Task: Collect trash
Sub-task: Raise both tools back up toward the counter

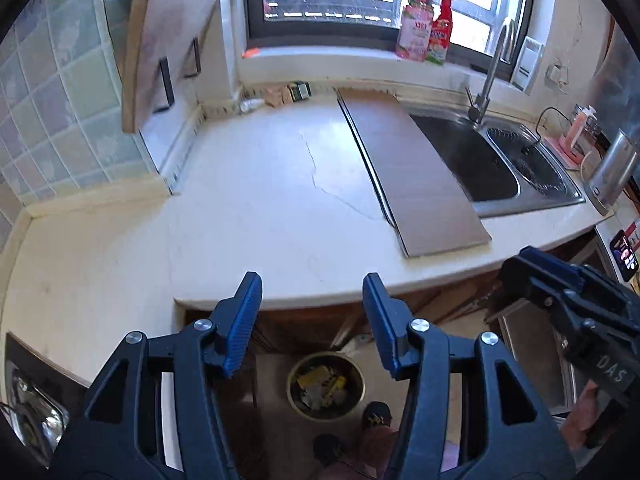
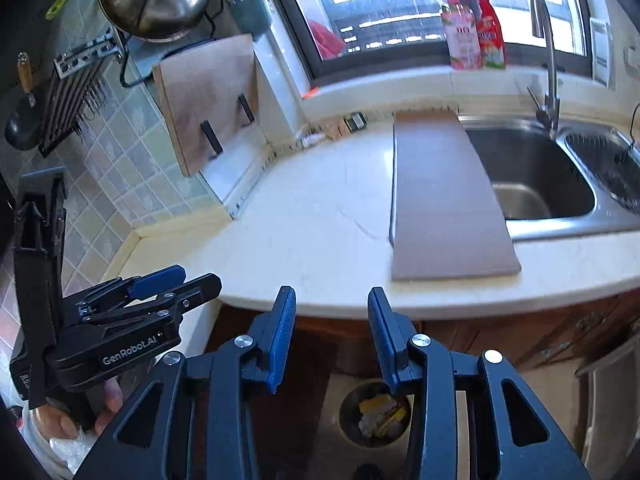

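Note:
A round trash bin (image 1: 326, 386) (image 2: 374, 414) stands on the floor below the counter edge, holding yellow and white crumpled scraps. My left gripper (image 1: 312, 284) hovers over the counter's front edge, high above the bin, its blue pads apart with nothing between them. My right gripper (image 2: 330, 296) is held the same way, open and empty. Each gripper shows in the other's view: the right gripper (image 1: 520, 258) at the right edge, the left gripper (image 2: 198, 276) at the lower left, a hand on its handle.
The white countertop (image 1: 260, 200) carries a flat brown cardboard sheet (image 1: 416, 176) (image 2: 440, 200) lying beside the steel sink (image 1: 472, 160) (image 2: 532, 168). Two bottles (image 1: 424, 28) stand on the windowsill. A cutting board (image 2: 208, 100) leans on the tiled wall. A shoe (image 1: 376, 414) stands near the bin.

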